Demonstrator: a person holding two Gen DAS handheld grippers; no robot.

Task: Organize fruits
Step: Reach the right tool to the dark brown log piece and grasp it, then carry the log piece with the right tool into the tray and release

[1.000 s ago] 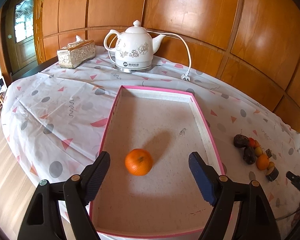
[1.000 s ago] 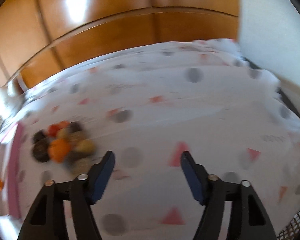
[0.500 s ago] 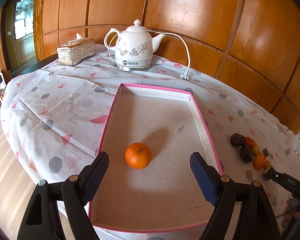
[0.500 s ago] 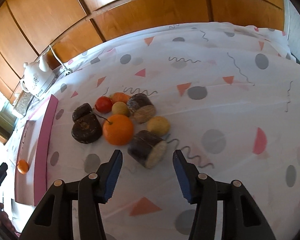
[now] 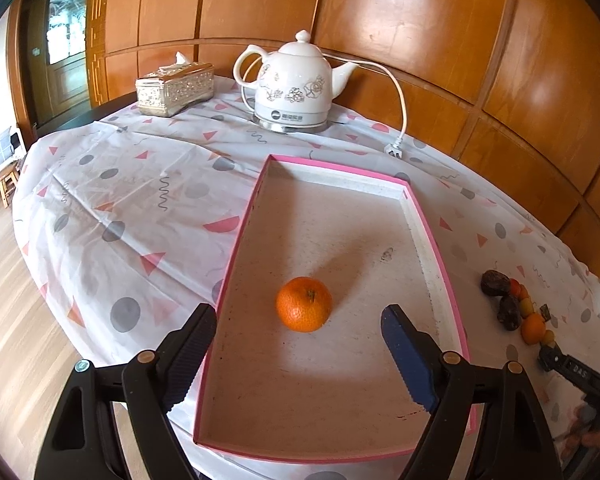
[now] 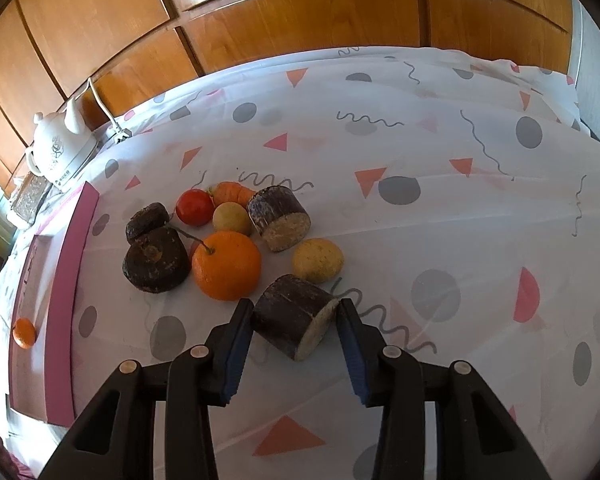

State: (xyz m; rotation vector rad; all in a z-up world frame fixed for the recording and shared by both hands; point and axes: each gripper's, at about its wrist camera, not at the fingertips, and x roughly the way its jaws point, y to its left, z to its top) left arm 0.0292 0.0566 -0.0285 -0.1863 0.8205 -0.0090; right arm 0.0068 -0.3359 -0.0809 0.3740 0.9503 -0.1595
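Wood-panelled walls back a tabletop (image 6: 440, 208) under a white cloth printed with triangles and dots. Landmark: the pink-rimmed tray (image 5: 240, 240).

Change from a second ago: my right tool (image 6: 296, 334) has swung from bare cloth onto the fruit pile, and its view, blurred then, is now sharp. Its jaws are closing; the dark cut log piece (image 6: 296, 314) lies between them, the left pad at its bark, the right pad at its pale cut face. Whether the pads press yet I cannot tell. My left tool (image 5: 300, 348) has barely shifted; its jaws stand wide, with nothing between them, above the near end of the tray.

Tray contents: one orange (image 5: 304, 304), alone on the floor toward the near end.

Right of the tray, on the cloth: a larger orange (image 6: 226, 266), a red tomato (image 6: 195, 207), two yellowish round fruits (image 6: 318, 261), and further dark pieces.

The right view alone resolves this pile. The left view alone shows the white kettle (image 5: 296, 84) and tissue box (image 5: 174, 88) clearly, beyond the tray's far end.
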